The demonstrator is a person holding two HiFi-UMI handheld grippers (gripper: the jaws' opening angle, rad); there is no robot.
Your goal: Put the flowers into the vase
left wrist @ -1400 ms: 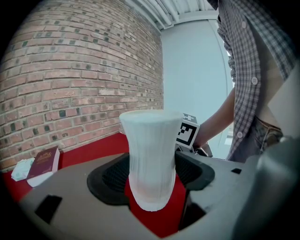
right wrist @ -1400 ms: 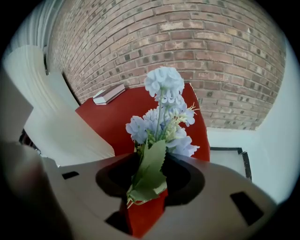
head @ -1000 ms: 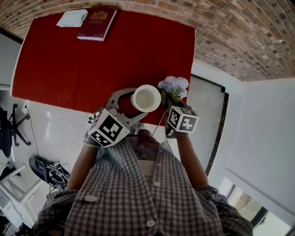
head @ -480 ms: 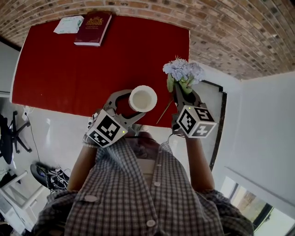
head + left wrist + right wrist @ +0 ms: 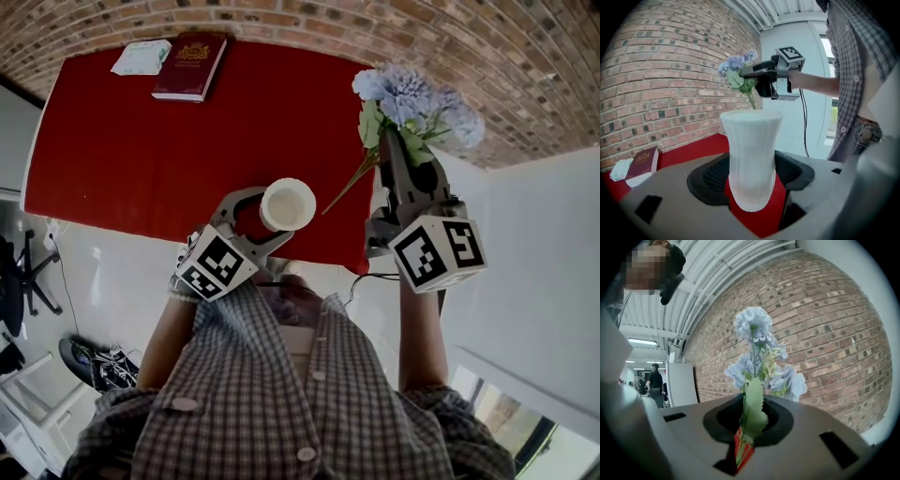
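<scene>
A white ribbed vase (image 5: pixel 287 204) stands upright near the front edge of the red table (image 5: pixel 122 141). My left gripper (image 5: pixel 255 214) is shut on it, and in the left gripper view the vase (image 5: pixel 751 159) sits between both black pads. My right gripper (image 5: pixel 401 159) is raised to the right of the vase and is shut on a bunch of pale blue flowers (image 5: pixel 412 98) with green leaves. The stem slants down and left towards the vase. In the right gripper view the flowers (image 5: pixel 759 366) rise from the closed jaws of the right gripper (image 5: pixel 745 446). The left gripper view shows the flowers (image 5: pixel 737 63) above the vase.
A dark red book (image 5: pixel 190 64) and a white packet (image 5: pixel 141 58) lie at the table's far left corner. A brick wall (image 5: pixel 487 56) runs behind the table. A chair (image 5: pixel 23 267) and cables (image 5: pixel 98 361) are on the floor at the left. A person (image 5: pixel 655 380) stands far off.
My right gripper has lifted the flowers from beside the vase, up and to the right, and turned more level. The left gripper and vase have stayed put.
</scene>
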